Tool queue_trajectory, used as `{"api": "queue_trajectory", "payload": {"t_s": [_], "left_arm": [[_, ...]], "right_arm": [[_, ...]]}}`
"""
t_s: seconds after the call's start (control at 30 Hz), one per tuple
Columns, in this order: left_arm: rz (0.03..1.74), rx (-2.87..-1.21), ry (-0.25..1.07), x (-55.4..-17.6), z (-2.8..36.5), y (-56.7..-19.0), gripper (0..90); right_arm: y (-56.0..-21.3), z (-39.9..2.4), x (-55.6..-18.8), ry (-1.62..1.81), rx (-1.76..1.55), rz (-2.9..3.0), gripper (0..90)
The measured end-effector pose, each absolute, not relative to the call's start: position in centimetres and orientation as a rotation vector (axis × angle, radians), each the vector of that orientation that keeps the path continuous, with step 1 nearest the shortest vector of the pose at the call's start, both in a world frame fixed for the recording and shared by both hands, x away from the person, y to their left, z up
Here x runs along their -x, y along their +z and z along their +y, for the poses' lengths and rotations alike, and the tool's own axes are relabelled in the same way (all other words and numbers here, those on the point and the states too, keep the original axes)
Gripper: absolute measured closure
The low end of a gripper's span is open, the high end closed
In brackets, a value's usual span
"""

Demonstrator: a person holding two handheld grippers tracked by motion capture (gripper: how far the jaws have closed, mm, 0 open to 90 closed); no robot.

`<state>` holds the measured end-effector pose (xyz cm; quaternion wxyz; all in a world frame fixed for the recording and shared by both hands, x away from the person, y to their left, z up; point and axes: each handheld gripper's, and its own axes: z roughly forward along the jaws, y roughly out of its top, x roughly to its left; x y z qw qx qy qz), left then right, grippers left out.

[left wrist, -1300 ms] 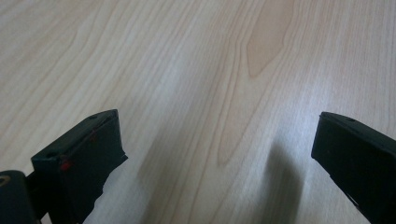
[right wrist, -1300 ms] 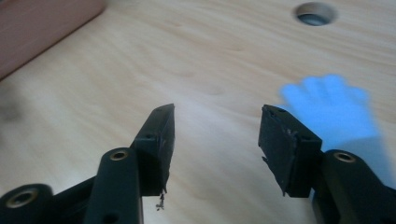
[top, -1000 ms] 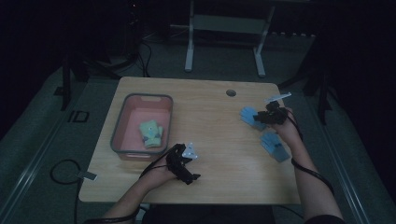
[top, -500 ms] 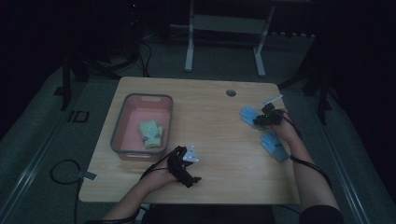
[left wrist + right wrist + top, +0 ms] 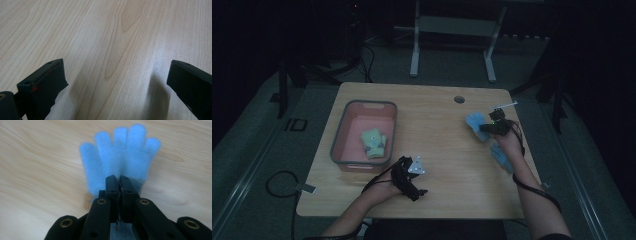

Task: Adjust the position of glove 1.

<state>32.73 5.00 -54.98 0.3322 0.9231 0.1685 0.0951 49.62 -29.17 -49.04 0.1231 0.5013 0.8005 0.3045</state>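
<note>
High view overlooks table (image 5: pixel 437 130); gripper views hover close above it.

Pale wood-grain surface (image 5: pixel 120 37), smooth and matt, with long streaks and an oval knot. Fuzzy blue cloth glove (image 5: pixel 122 157) near the right edge, nap soft and matt, pinched at the cuff by the right gripper (image 5: pixel 119 182): black, matt, plastic-looking, with brass-coloured rivets. Left gripper (image 5: pixel 115 82) likewise matt black, slightly scuffed at one corner. Near the left edge, pink plastic bin (image 5: pixel 343 131) with a grey rim, smooth; inside, soft pale green cloth (image 5: pixel 373 142).
</note>
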Motion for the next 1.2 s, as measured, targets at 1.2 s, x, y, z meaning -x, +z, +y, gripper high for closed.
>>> {"api": "queue_trajectory", "payload": {"t_s": [1.2], "left_arm": [[0.409, -2.409, 0.277, -32.2, 5.1, -54.9, 2.1]], "right_arm": [[-53.8, -17.7, -38.1, 0.921, -1.768, 1.985, 87.1]]}}
